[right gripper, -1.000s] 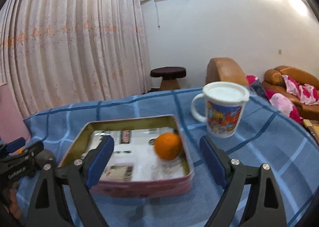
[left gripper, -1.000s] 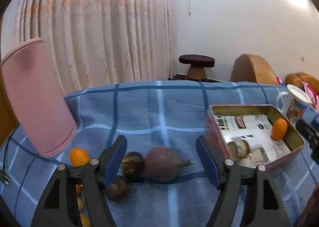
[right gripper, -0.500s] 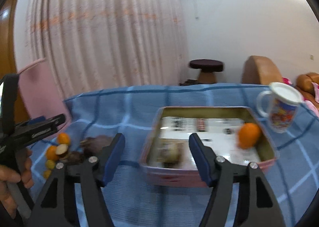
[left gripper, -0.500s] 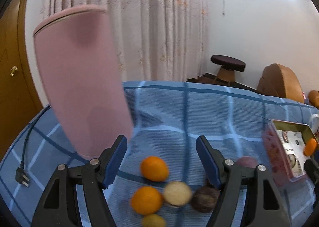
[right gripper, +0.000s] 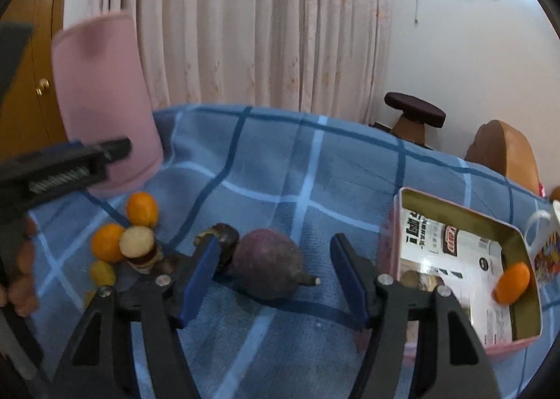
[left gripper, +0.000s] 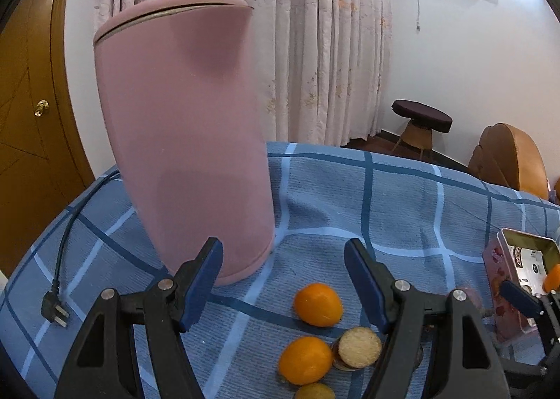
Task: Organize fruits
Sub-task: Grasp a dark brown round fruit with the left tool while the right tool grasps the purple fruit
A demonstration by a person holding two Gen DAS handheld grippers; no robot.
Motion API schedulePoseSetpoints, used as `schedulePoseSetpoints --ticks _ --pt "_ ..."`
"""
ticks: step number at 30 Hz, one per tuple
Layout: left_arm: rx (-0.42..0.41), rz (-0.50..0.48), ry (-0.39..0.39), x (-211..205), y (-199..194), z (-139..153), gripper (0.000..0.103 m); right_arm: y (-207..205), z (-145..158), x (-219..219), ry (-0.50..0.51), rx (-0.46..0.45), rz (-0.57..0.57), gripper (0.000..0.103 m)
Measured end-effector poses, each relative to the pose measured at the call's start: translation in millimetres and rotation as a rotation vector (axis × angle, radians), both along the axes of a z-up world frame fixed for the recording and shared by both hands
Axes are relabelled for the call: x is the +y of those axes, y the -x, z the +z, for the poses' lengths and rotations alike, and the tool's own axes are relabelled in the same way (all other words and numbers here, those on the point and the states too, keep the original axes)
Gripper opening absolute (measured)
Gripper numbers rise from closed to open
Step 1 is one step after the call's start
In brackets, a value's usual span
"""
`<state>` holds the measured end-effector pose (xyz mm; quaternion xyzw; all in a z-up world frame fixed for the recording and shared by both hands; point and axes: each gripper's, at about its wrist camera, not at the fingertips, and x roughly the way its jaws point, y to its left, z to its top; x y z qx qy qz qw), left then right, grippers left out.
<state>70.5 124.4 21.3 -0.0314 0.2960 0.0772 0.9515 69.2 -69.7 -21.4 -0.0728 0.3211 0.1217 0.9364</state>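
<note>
Beside the pink kettle (left gripper: pixel 189 140) on the blue checked table (left gripper: pixel 402 210), most of the fruit lies loose: two oranges (left gripper: pixel 317 303), a small yellow fruit (right gripper: pixel 102 272), a cut fruit with a pale face (left gripper: pixel 359 347), a dark round fruit (right gripper: pixel 224 236) and, farther from the kettle, a large purple fruit (right gripper: pixel 267 264). Farther again from the kettle, past the purple fruit, stands the open tin box (right gripper: pixel 518 248), lined with printed paper. It holds one orange (right gripper: pixel 512 282) and a brownish round thing near its nearer wall, too blurred to name. A white mug (right gripper: pixel 544 241) stands just beyond the tin. So I judge the sorting barely begun: one or two pieces are in the tin, and six or so wait by the kettle. The left tool (left gripper: pixel 283 280) hangs over the oranges with its jaws wide and nothing between its pads; the nearest orange lies ahead of the gap, untouched. The right tool (right gripper: pixel 274 274) points down at the purple fruit; its jaws have just been closing but stand apart, with the fruit framed between them and no pad pressing on it that I can see. Judging by this, the purple fruit is the likely next pick for the tin, with the oranges to follow.
</note>
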Motion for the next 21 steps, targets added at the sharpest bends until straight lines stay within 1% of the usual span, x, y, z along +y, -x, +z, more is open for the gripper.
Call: schedulePoseSetpoints --ticks 2,5,7,8,10,13,14,15,17,21 --pt "0.001 0.01 0.004 3.5 -0.2 1.2 0.073 -7.1 -6.8 1.5 0.016 0.042 0.006 0.068" --pt "0.007 0.029 0.023 12.2 -1.5 1.9 0.073 -13.8 -9.4 -2.1 -0.01 0.061 0.002 0.068" --pt "0.003 0.042 0.036 18.2 0.0 2.8 0.073 -21.0 -15.7 -2.9 -0.006 0.108 0.007 0.07" --pt "-0.001 0.049 0.043 20.2 0.4 3.4 0.073 -23.6 -19.2 0.0 0.023 0.127 0.005 0.076" --pt "0.0 0.049 0.047 19.8 -0.1 3.1 0.073 -23.7 -19.2 0.0 0.024 0.129 0.003 0.076" --pt "0.007 0.035 0.028 13.1 -1.9 0.5 0.073 -19.7 -16.8 -7.0 -0.007 0.114 0.01 0.065" --pt "0.007 0.028 0.023 11.3 -2.4 0.2 0.073 -17.9 -15.7 -8.3 -0.02 0.106 0.014 0.057" --pt "0.006 0.016 0.017 8.5 -2.7 -0.4 0.073 -15.6 -14.9 -9.2 -0.023 0.098 0.01 0.052" --pt "0.004 -0.004 0.012 4.8 -2.2 -1.1 0.073 -12.1 -12.5 -8.0 -0.021 0.089 -0.001 0.052" --pt "0.003 -0.035 0.013 0.1 -1.3 -2.8 0.073 1.2 -3.6 -15.7 -0.1 0.042 0.01 0.052"
